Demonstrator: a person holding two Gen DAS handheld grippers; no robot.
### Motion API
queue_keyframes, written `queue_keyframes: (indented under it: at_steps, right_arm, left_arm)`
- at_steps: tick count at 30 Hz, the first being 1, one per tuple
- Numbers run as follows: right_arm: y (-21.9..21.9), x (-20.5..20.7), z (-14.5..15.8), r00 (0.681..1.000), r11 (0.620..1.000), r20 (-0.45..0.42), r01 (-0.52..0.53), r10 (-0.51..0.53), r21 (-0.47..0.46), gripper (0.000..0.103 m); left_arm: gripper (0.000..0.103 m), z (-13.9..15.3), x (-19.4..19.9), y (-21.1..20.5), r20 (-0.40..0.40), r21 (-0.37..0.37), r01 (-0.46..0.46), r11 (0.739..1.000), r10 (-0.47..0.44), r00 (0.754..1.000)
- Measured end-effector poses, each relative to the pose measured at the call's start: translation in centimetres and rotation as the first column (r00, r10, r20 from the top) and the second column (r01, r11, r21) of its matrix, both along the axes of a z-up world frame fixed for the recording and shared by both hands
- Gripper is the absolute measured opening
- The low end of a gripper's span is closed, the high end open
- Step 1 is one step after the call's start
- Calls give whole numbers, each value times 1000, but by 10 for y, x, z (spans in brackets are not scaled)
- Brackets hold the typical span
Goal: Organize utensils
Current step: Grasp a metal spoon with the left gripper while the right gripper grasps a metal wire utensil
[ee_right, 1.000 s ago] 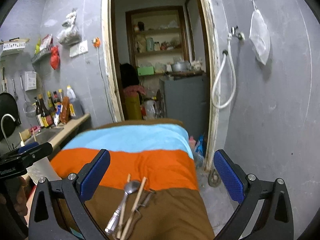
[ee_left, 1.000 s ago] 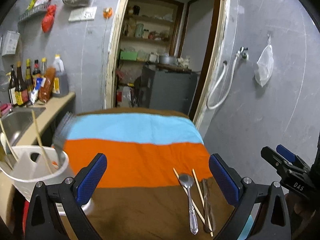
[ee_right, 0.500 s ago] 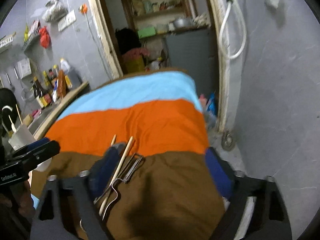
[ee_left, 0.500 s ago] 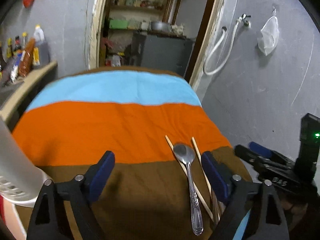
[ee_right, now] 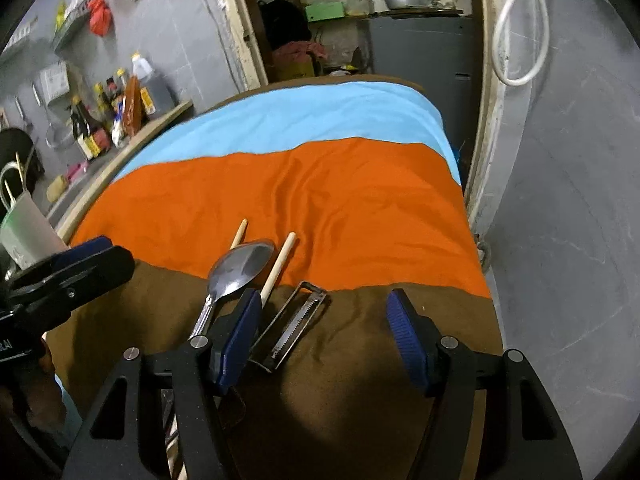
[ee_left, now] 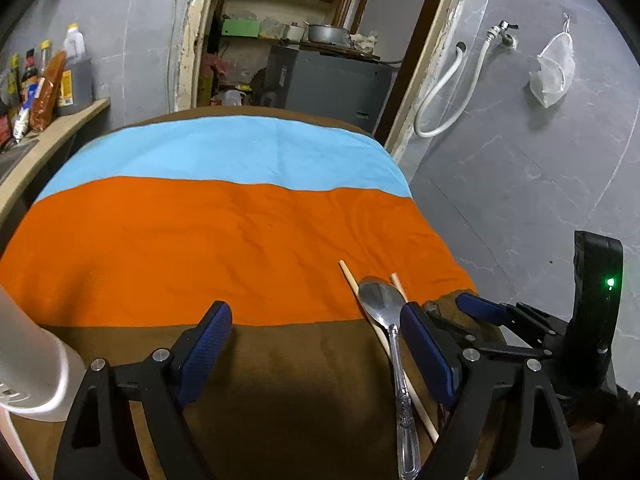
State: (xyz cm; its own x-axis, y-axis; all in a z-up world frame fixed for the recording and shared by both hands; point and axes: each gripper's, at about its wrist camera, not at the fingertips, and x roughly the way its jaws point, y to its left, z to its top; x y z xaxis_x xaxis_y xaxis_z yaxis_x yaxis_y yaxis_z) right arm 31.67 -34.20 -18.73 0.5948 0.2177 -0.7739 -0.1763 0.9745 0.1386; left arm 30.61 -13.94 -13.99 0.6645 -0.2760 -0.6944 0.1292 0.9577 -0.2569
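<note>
A metal spoon (ee_left: 390, 332) and two wooden chopsticks (ee_left: 354, 282) lie on the striped cloth (ee_left: 224, 240). My left gripper (ee_left: 316, 340) is open and empty, low over the brown stripe, its right finger beside the spoon. In the right wrist view the spoon (ee_right: 236, 272), a chopstick (ee_right: 278, 266) and a metal peeler (ee_right: 292, 324) lie together. My right gripper (ee_right: 322, 328) is open and empty, with the peeler between its fingers near the left one. A white utensil holder (ee_left: 28, 364) stands at the left edge.
A counter (ee_right: 132, 148) with bottles (ee_right: 96, 124) and a sink runs along the left. A grey wall (ee_left: 520, 160) with a hose is at the right. A doorway with shelves lies beyond the table's far end.
Both grippers have dropped and moved forward toward the utensils. The white holder has slid to the left edge of the left wrist view. The peeler now lies between the right fingers.
</note>
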Motion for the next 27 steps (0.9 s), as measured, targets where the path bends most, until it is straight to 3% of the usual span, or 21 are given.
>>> queue_keyframes:
  at_steps: [2,7,12,19,21,23,25,27]
  right_arm:
    - [4,-2,2,1000,999,-12,-17,16,-31,49]
    - [-6,-14,11,998,998,-26,-62,62,-2,40]
    - [-17,-18,10,996,995,-33,-80,82,60,39]
    - [-21,-16,6,996,993,-27,-77,80,91,39]
    - [-21,-16,6,997,992,-22,-77,80,98,39]
    - [-21,-17,5,997,992,-19,-77,79,102,39]
    - [-21,-17,5,997,991,-17,-76,79,107,39]
    - [-20,-17,5,997,991,-17,-77,79,106,39]
  left_arm:
    - [77,-3,5,-2,-21,-14,21,1000,-22,1000]
    - [67,-10,11,-14,-67,-52,84,995,-87,994]
    - [44,-20,20,-28,-139,-80,152,985,-162,977]
    - [41,-21,26,-40,-164,-60,192,980,-200,966]
    - [40,-22,28,-44,-171,-21,212,977,-212,962]
    - [32,-22,29,-50,-170,39,221,974,-212,962]
    - [28,-22,31,-48,-175,39,220,975,-210,962]
    - [17,-22,35,-45,-183,38,210,977,-199,963]
